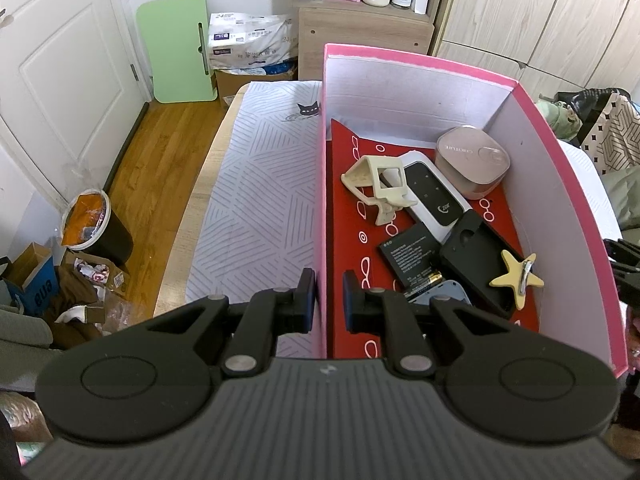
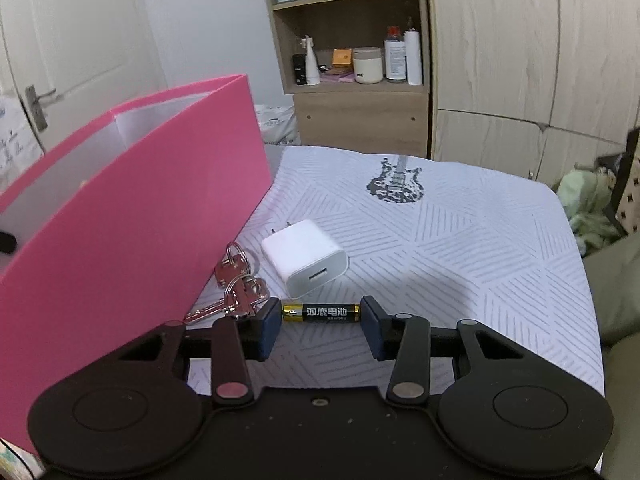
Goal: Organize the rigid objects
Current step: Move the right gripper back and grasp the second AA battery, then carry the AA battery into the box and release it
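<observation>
Over the cloth, right gripper (image 2: 320, 322) level, fingers endwise on battery (image 2: 321, 313); left gripper (image 1: 329, 298) astride box wall (image 1: 321, 184)

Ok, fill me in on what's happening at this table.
A person with two handheld grippers is sorting small items into a pink box. The right gripper has a battery lengthwise between its fingers, just above the tablecloth. A white charger and keys still lie outside by the box. The left gripper straddles the box's left wall, apparently steadying it.
</observation>
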Action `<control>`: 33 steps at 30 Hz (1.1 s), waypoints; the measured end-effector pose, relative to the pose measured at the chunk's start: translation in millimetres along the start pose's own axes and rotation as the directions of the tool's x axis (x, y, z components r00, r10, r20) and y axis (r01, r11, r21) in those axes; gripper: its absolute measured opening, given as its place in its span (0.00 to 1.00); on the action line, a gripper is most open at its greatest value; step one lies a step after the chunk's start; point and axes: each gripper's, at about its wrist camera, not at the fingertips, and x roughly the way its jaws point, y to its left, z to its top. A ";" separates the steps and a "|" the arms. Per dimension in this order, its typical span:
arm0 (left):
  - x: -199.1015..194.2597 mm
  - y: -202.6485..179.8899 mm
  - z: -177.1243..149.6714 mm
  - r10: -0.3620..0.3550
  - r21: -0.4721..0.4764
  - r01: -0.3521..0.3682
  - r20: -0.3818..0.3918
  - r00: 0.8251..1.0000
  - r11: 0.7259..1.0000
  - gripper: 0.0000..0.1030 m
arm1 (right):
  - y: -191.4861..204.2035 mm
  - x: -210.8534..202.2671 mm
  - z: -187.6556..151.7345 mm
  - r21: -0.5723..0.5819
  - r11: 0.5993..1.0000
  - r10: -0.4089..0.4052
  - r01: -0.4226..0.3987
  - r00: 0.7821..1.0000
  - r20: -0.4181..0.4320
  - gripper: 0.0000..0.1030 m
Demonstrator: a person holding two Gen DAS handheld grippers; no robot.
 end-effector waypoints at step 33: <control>-0.2 4.8 -1.1 -0.033 -0.014 0.033 0.008 0.999 0.999 0.13 | 142.9 10.5 82.6 -0.496 0.790 0.224 -0.361 0.922 -0.315 0.47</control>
